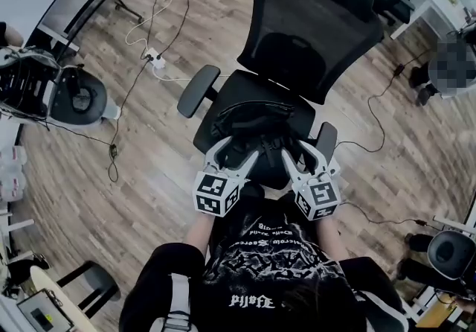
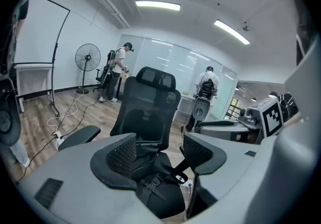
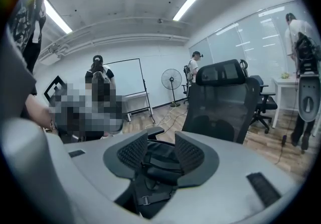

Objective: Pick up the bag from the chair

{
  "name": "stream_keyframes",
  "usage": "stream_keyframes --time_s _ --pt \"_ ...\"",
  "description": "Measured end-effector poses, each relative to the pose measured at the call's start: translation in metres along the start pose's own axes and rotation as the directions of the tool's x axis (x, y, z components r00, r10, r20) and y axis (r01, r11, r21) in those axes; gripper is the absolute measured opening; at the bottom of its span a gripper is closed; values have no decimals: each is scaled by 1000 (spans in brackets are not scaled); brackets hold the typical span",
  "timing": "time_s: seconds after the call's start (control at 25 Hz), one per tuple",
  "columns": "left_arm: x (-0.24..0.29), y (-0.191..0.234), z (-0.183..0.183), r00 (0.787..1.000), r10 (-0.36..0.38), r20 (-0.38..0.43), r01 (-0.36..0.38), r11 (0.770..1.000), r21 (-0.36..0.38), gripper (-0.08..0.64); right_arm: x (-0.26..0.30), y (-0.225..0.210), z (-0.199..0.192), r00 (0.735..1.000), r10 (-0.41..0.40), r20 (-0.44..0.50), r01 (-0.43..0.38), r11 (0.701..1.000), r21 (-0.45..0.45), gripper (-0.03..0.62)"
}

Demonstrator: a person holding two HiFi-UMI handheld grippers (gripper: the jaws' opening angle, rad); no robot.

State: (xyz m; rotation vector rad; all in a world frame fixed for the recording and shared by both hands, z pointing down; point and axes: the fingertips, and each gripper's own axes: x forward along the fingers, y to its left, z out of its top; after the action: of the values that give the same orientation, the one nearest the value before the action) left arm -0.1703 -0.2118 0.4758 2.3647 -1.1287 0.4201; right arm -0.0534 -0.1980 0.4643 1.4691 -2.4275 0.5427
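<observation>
**Reaching in, grasp not yet made**

The black backpack (image 1: pixel 253 128) lies on the office chair (image 1: pixel 312 33) seat. The left gripper (image 1: pixel 236 152) and right gripper (image 1: pixel 301 153) hover over it, fingers released, with straps and fabric showing between and below both pairs. Next, probably: lower, pinch a strap, lift.

The bag (image 1: pixel 249 129) lies on the chair seat (image 1: pixel 238 85), before the backrest (image 1: pixel 312 18), with the left gripper (image 1: pixel 239 153) and right gripper (image 1: pixel 299 152) side by side at its near edge
</observation>
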Motion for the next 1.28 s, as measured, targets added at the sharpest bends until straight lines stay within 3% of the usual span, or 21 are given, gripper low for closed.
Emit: stream_keyframes --time_s 0.2,0.32,0.52,0.76,0.88,1.0,1.28 --pt "27 9 14 999 -41 -20 42 998 55 301 13 -8 1 1000 -22 12 21 999 33 181" --pt "35 16 15 998 -46 -34 48 998 47 301 20 -14 11 999 -7 41 6 999 42 181" --pt "46 17 5 998 -25 -65 27 999 24 301 27 -25 5 1000 25 3 -25 999 28 181" --pt "64 10 5 997 27 -66 -27 1000 1 301 35 -43 -4 992 112 -63 -113 994 -8 181" --pt "71 13 6 995 82 -53 -81 996 29 301 42 -59 -3 991 118 -63 -120 992 -30 181" --pt "69 37 6 984 172 -45 -169 983 73 301 57 -68 -4 986 146 -80 -152 986 -71 185" --pt "74 96 -12 960 247 -129 -238 968 79 301 96 -87 -23 974 174 -144 -190 976 -107 186"
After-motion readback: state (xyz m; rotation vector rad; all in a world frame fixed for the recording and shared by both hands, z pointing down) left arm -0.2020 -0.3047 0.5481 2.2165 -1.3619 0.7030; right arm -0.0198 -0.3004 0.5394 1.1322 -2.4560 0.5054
